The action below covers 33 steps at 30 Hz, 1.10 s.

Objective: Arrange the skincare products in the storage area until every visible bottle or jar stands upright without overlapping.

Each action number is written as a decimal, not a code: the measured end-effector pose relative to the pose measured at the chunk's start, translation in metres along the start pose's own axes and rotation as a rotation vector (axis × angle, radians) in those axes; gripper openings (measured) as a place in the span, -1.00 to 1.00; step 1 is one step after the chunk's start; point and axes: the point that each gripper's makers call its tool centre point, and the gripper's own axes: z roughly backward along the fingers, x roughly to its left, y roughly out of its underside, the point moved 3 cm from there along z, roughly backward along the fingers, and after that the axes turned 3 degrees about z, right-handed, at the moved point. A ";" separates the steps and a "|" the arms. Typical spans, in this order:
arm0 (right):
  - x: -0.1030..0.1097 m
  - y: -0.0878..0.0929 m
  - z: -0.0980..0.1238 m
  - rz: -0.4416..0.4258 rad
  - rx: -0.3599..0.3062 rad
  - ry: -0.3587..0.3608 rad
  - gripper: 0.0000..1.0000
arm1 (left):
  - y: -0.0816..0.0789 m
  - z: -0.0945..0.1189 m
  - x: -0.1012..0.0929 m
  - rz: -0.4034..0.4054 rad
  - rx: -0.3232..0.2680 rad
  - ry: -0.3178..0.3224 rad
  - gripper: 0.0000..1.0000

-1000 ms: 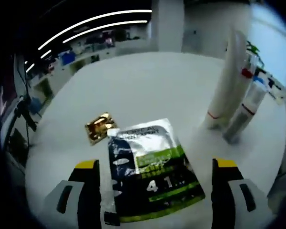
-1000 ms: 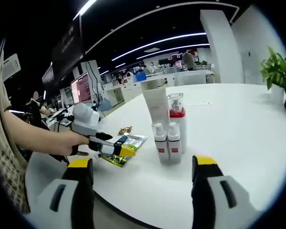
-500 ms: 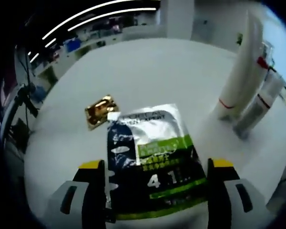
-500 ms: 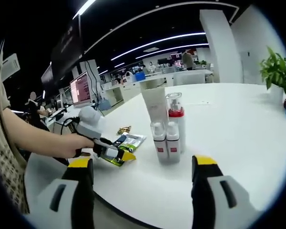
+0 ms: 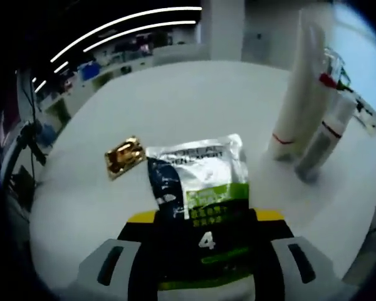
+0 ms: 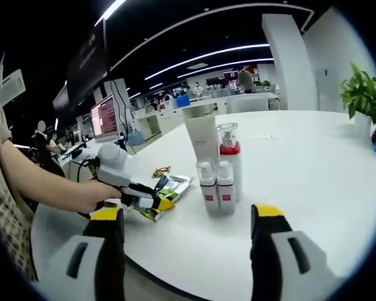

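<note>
My left gripper (image 5: 200, 219) has its jaws pressed in close on a flat sachet (image 5: 200, 200), holding its near end. The sachet is dark blue, silver and green. I can read a big white "4" on it. There are letters along its top edge, but they are too blurry for me to read. The far end of the sachet sits on the white table (image 5: 175, 106). Just beside it, on the left in the left gripper view, lies a small gold packet (image 5: 123, 155).

A tall white tube (image 5: 297, 94) with a red stripe stands upright on the table, off to the right in that view. A smaller bottle (image 5: 323, 141) stands right next to it.

My right gripper (image 6: 188, 251) has its jaws spread wide, with nothing between them. It hangs near the table edge. In the right gripper view I see two small white bottles (image 6: 215, 188) with red labels standing side by side, touching. Behind them stand the white tube and a clear pump bottle with a red band (image 6: 229, 153). The writing on them is too small to read. A hand (image 6: 91, 194) holds my left gripper by the sachet. A green plant (image 6: 363, 94) stands far off.
</note>
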 end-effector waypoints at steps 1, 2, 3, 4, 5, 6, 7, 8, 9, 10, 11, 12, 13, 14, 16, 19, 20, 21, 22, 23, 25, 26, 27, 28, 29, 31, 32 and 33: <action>0.000 0.000 0.000 0.000 -0.001 0.000 0.66 | 0.000 0.000 0.001 0.001 -0.002 0.000 0.06; 0.001 -0.001 0.000 -0.002 -0.002 0.000 0.66 | 0.000 0.000 -0.001 0.003 -0.006 -0.002 0.05; 0.001 -0.001 0.000 -0.002 -0.002 0.000 0.66 | 0.001 0.000 -0.001 0.004 -0.005 -0.002 0.03; 0.001 -0.001 0.000 -0.002 -0.002 -0.001 0.66 | 0.000 0.000 -0.001 0.003 -0.005 -0.001 0.00; 0.001 -0.001 0.000 -0.001 -0.002 -0.002 0.65 | 0.000 0.000 -0.001 -0.003 -0.004 0.002 -0.08; 0.002 -0.001 0.000 0.002 -0.002 -0.005 0.65 | 0.001 0.001 -0.002 -0.002 0.000 0.002 -0.16; 0.002 -0.001 0.000 0.003 -0.001 -0.006 0.65 | 0.001 0.001 -0.001 -0.007 -0.001 0.004 -0.24; 0.002 -0.001 0.000 0.005 0.000 -0.009 0.65 | 0.001 0.001 0.001 -0.004 0.002 0.004 -0.28; 0.003 -0.001 0.000 0.007 0.001 -0.011 0.65 | 0.002 0.002 0.001 0.000 0.002 0.005 -0.30; 0.003 -0.001 0.000 0.009 0.003 -0.013 0.64 | 0.002 0.002 0.002 0.005 0.002 0.006 -0.33; 0.003 -0.001 -0.001 0.013 0.004 -0.016 0.65 | 0.003 0.003 0.004 0.013 0.000 0.002 -0.36; 0.004 -0.001 0.000 0.017 0.004 -0.015 0.65 | 0.004 0.004 0.004 0.020 0.001 0.002 -0.38; 0.004 -0.001 0.000 0.019 0.003 -0.014 0.64 | 0.004 0.005 0.004 0.027 0.005 0.006 -0.41; 0.004 -0.001 0.000 0.021 0.001 -0.016 0.64 | 0.006 0.008 0.002 0.039 0.013 0.017 -0.48; 0.004 -0.001 0.000 0.025 0.000 -0.020 0.64 | 0.009 0.012 -0.001 0.066 0.021 0.036 -0.61; 0.007 -0.002 0.000 0.032 -0.003 -0.028 0.63 | 0.011 0.021 -0.004 0.096 0.015 0.042 -0.64; 0.007 -0.002 0.000 0.036 -0.003 -0.031 0.63 | 0.010 0.025 -0.006 0.097 0.005 0.046 -0.65; 0.008 -0.002 0.000 0.038 -0.004 -0.034 0.62 | 0.009 0.027 -0.007 0.099 -0.001 0.049 -0.66; 0.009 -0.002 0.000 0.038 -0.005 -0.040 0.62 | 0.008 0.032 -0.009 0.110 -0.008 0.059 -0.67; 0.010 -0.002 0.000 0.037 -0.005 -0.042 0.62 | 0.006 0.035 -0.010 0.122 -0.017 0.065 -0.68; 0.011 -0.003 0.001 0.036 -0.006 -0.045 0.59 | 0.002 0.041 -0.013 0.148 -0.039 0.082 -0.69; 0.011 -0.002 0.001 0.036 -0.007 -0.050 0.58 | 0.000 0.047 -0.016 0.173 -0.054 0.098 -0.70; 0.012 -0.002 0.001 0.035 -0.007 -0.054 0.57 | -0.002 0.051 -0.017 0.187 -0.070 0.105 -0.70; 0.012 -0.002 0.001 0.037 -0.008 -0.058 0.57 | -0.004 0.057 -0.021 0.212 -0.084 0.122 -0.70; 0.013 -0.002 0.001 0.038 -0.010 -0.066 0.57 | -0.005 0.063 -0.024 0.236 -0.090 0.135 -0.70; 0.016 -0.003 0.002 0.024 -0.022 -0.086 0.54 | -0.007 0.074 -0.031 0.262 -0.104 0.170 -0.70; 0.018 -0.004 0.002 0.002 -0.031 -0.103 0.50 | -0.007 0.081 -0.034 0.262 -0.112 0.179 -0.70; 0.018 -0.005 0.003 -0.013 -0.036 -0.114 0.46 | -0.008 0.085 -0.037 0.264 -0.118 0.188 -0.70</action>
